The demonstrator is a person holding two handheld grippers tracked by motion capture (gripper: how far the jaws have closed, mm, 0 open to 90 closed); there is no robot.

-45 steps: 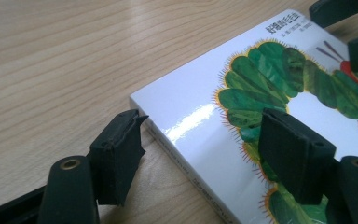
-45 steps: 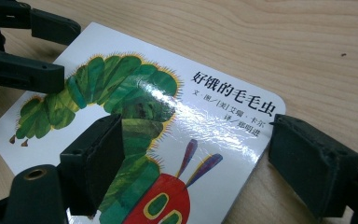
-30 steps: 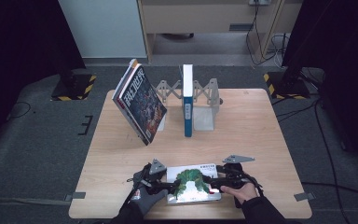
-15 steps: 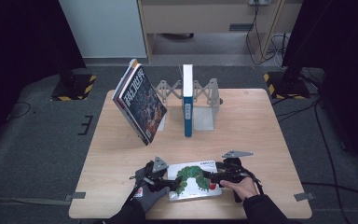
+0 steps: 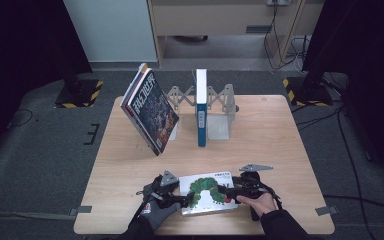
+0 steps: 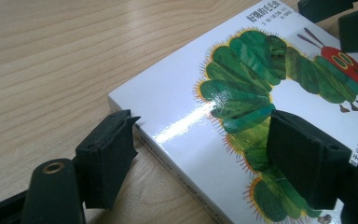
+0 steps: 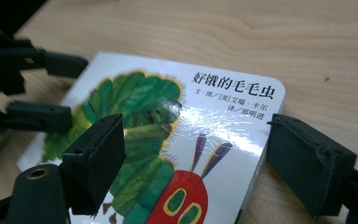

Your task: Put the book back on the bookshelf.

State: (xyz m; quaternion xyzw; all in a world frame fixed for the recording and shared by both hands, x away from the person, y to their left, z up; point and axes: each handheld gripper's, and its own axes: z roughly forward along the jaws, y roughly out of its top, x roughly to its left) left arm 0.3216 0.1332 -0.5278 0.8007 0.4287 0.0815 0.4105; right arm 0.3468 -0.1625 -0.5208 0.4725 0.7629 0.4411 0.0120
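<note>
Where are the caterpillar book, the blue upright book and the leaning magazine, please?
caterpillar book (image 5: pixel 206 189): high view, on its cover's green caterpillar.
blue book (image 5: pixel 201 115): high view, on its blue spine.
magazine (image 5: pixel 151 114): high view, on the middle of its dark front cover.

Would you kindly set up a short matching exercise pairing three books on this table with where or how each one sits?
Things:
1. caterpillar book
2. blue book
3. dark magazine

States:
A. standing upright against the grey bookend
B. lying flat at the table's near edge, between both tools
C. leaning tilted at the rack's left end

Pairs: 1-B, 2-A, 3-C
</note>
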